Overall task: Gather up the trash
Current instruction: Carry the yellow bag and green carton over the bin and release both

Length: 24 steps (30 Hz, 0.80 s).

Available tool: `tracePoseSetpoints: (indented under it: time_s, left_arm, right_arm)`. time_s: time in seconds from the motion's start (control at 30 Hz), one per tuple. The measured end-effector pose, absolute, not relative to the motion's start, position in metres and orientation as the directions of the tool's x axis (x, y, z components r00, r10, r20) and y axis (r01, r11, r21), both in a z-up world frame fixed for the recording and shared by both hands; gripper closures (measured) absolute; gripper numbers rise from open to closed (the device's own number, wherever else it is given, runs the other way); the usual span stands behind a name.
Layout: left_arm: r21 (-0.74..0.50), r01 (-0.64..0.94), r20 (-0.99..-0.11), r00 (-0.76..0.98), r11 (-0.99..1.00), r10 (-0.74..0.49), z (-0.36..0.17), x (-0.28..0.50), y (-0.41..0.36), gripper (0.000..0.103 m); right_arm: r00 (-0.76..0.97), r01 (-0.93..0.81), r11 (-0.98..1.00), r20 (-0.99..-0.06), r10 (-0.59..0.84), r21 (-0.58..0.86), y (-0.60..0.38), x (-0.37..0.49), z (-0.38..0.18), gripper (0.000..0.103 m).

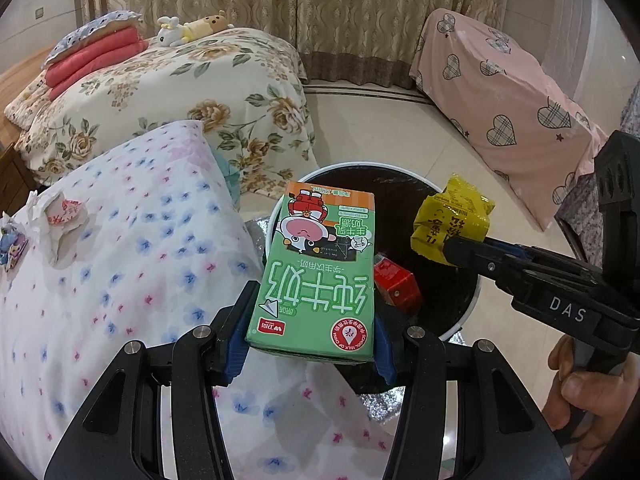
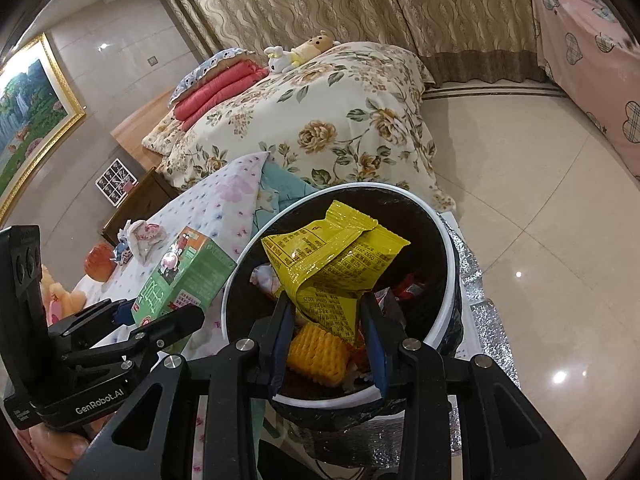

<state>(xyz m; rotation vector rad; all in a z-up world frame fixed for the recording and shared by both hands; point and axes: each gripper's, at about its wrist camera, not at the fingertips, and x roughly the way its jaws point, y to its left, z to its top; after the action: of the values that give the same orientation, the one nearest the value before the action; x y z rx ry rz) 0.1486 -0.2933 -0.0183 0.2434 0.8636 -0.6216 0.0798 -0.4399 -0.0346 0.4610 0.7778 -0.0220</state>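
Observation:
My left gripper is shut on a green milk carton, which sits upright between the blue pads over the near left rim of the trash bin. The bin has a white rim and a black liner, and a red carton lies inside. My right gripper is shut on a crumpled yellow snack wrapper above the bin's opening. A yellow ridged snack piece and other wrappers lie below it. The left gripper with the carton shows at the left of the right wrist view.
A white flower-print sheet at the left holds torn paper scraps. Behind it stands a floral-quilted bed. A pink heart-print cover drapes furniture at the right. Silver foil mat lies under the bin. A hand grips the right tool.

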Motion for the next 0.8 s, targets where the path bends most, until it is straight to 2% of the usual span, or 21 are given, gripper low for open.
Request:
tracePoseSetpoints:
  time_s: [0.8]
  left_arm:
    - [-0.050, 0.614, -0.786, 0.462, 0.788, -0.410, -0.019, 0.154, -0.307, 0.053]
  right_arm:
    - [0.687, 0.202, 0.908, -0.714, 0.136, 0.366, -0.447, 0.089, -0.037, 0.066]
